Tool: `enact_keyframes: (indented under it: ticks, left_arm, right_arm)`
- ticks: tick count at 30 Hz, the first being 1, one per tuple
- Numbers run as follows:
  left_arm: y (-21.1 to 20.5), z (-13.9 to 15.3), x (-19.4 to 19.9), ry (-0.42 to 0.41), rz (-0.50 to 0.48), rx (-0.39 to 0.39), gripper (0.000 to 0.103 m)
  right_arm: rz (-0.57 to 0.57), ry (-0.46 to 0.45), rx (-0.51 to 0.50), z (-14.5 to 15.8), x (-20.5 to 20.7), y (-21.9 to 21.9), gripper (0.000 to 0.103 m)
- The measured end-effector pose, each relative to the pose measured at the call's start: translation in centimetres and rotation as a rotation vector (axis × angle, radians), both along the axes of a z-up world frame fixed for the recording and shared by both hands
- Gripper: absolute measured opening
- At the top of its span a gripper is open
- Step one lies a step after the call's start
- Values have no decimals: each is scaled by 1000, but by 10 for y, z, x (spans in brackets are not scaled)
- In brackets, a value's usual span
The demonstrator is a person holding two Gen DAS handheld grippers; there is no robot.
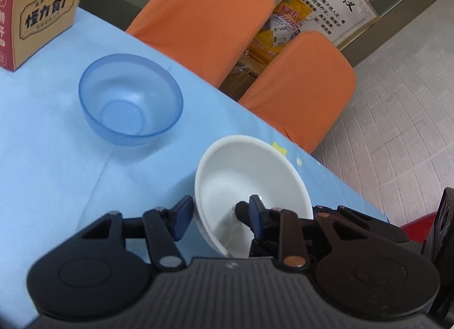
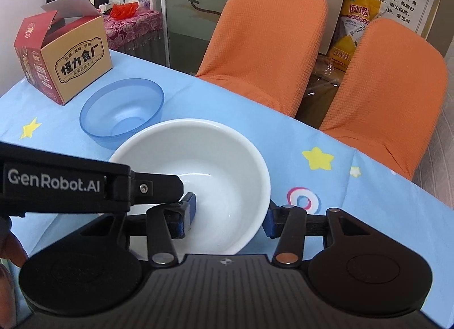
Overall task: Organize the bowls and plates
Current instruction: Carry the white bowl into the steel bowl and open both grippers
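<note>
A white bowl is between both grippers over the blue star-print tablecloth. My left gripper is shut on its left wall, one pad outside and one inside. In the right wrist view one of its fingers reaches in from the left. My right gripper is shut on the same bowl. Its right pad lies against the outer right wall and its left pad sits inside, beside the left gripper's inner finger. An empty translucent blue bowl stands on the cloth beyond, to the left.
An open red and tan cardboard box stands at the far left of the table. Two orange chairs stand along the table's far edge, which runs diagonally close behind the white bowl. Bags and posters lie behind them.
</note>
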State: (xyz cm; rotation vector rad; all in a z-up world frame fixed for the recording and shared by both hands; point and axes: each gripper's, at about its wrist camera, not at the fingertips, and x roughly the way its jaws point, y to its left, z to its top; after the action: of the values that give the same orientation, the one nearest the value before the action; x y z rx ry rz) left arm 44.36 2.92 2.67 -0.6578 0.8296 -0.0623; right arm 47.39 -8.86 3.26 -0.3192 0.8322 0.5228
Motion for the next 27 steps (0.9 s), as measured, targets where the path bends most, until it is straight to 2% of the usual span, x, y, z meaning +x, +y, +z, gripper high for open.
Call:
enact_keyframes:
  ticks: [3, 8, 15, 27]
  left_arm:
    - [-6, -1, -11, 9, -23, -10, 29]
    - [-15, -14, -15, 34, -42, 23, 29]
    - [-8, -23, -9, 26, -57, 43, 28]
    - [-12, -27, 1, 52, -58, 54, 30]
  right_arm:
    - [-22, 8, 6, 3, -14, -10, 82]
    - [-36, 8, -20, -5, -32, -13, 83]
    - [-35, 37, 2, -20, -22, -13, 85]
    - [-30, 46, 52, -23, -16, -19, 84]
